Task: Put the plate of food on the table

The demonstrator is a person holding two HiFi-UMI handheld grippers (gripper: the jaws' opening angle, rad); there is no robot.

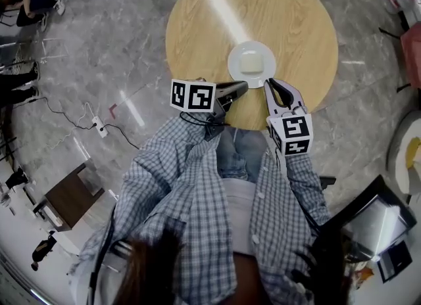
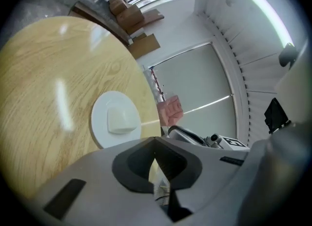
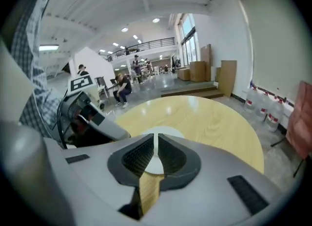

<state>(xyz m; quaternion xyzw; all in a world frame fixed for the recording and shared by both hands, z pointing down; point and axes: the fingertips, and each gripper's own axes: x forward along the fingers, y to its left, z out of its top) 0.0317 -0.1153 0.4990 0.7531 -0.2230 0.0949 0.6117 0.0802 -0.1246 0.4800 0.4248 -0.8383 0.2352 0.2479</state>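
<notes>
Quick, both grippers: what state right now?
Left gripper: closed, empty.
Right gripper: closed, empty.
Neither holds the plate; it sits on the table.

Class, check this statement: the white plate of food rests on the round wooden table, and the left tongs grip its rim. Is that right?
Not quite. The left gripper view shows the left tongs shut on nothing, apart from the plate. The plate does rest on the round wooden table.
</notes>
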